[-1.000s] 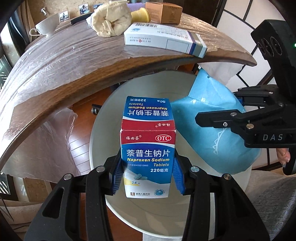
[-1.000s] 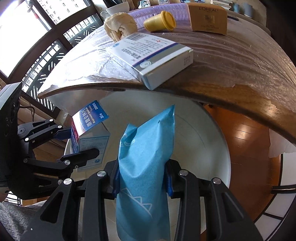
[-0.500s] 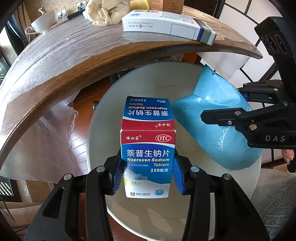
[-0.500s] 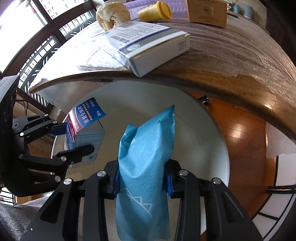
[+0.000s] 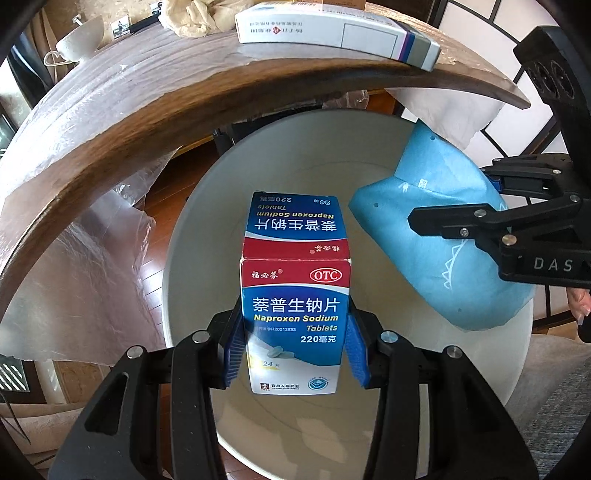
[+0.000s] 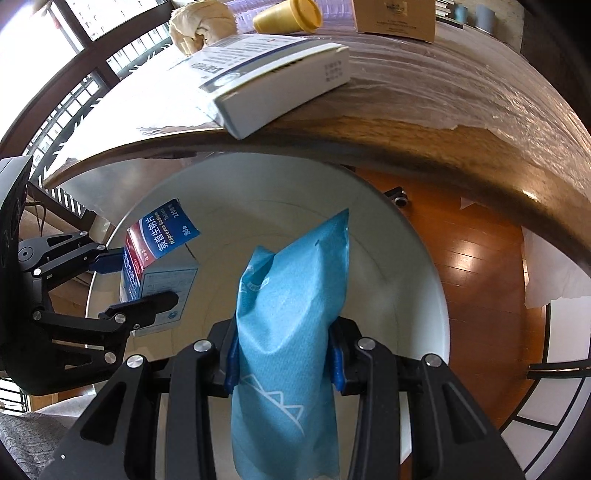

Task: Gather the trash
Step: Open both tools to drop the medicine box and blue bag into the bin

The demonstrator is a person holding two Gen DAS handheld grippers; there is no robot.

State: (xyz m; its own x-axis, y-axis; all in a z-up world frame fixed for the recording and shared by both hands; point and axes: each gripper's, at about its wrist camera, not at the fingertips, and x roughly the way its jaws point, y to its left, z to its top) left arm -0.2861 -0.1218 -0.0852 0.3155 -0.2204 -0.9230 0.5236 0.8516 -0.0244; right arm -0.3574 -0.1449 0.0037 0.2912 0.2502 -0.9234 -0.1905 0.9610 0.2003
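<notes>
My left gripper point(image 5: 294, 350) is shut on a blue, red and white Naproxen Sodium tablet box point(image 5: 295, 295) and holds it over the mouth of a white round bin point(image 5: 192, 236). My right gripper point(image 6: 282, 356) is shut on a blue tissue pack point(image 6: 291, 295) and holds it over the same bin point(image 6: 424, 266). In the left wrist view the pack point(image 5: 436, 236) hangs to the right of the box. In the right wrist view the box point(image 6: 155, 258) sits to the left, in the left gripper's fingers.
A wooden table edge point(image 5: 147, 122) covered in plastic film runs above the bin. On it lie a white medicine carton point(image 6: 273, 81), a crumpled beige cloth point(image 6: 201, 22), a yellow cup point(image 6: 288, 14) and a brown box point(image 6: 395, 16). A white teacup point(image 5: 79, 38) stands far left.
Both grippers have moved lower and further over the bin with their loads. The table edge has shifted up in both views. The grips are unchanged.
</notes>
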